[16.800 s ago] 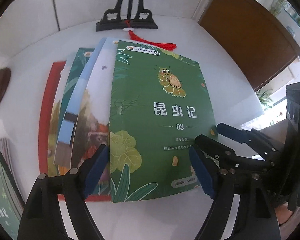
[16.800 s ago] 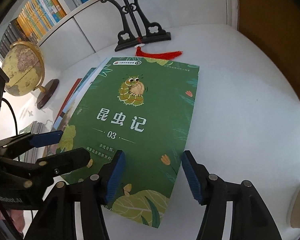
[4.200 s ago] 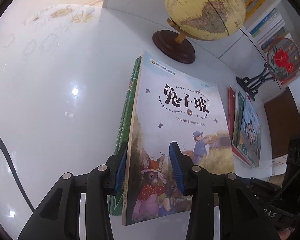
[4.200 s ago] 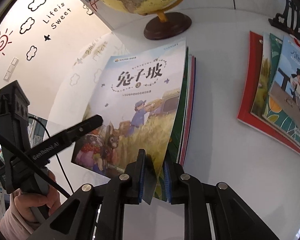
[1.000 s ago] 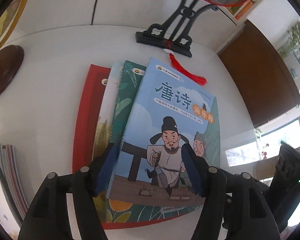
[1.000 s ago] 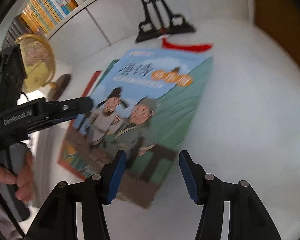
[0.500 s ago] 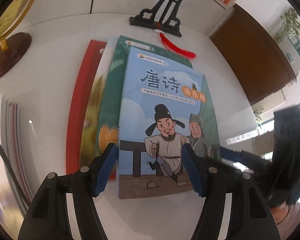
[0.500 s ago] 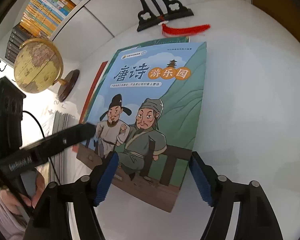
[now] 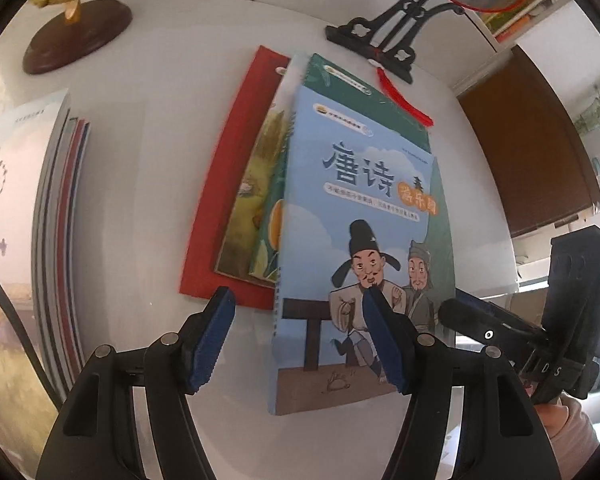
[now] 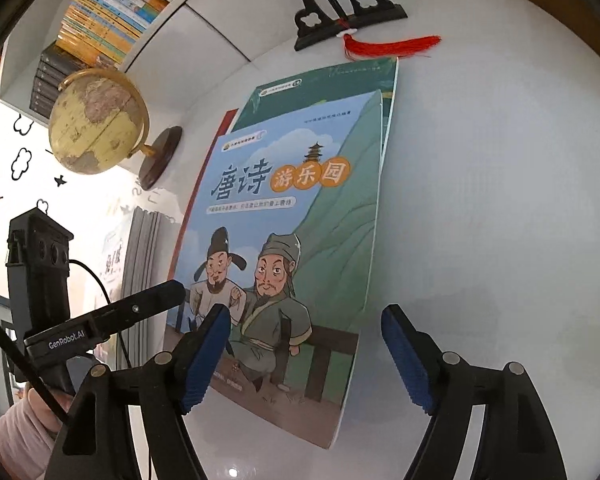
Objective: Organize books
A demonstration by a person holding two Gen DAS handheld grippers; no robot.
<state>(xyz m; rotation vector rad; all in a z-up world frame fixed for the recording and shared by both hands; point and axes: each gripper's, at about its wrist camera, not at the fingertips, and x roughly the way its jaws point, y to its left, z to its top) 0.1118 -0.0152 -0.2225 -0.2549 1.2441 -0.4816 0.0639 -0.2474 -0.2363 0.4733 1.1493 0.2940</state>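
The left gripper (image 9: 296,336) hangs with its jaws apart, grasping nothing, straddling the near left edge of the blue poetry book (image 9: 356,248). The right gripper (image 10: 306,354) has just been widening its jaws; released, they flank the book's near right corner. That book tops a fanned pile on the white surface (image 10: 500,200), with a second stack (image 9: 56,240) left and a globe (image 10: 96,120) beyond

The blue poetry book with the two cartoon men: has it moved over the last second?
Yes. The blue poetry book has slid toward its right, off the red book and nearer the red tassel.
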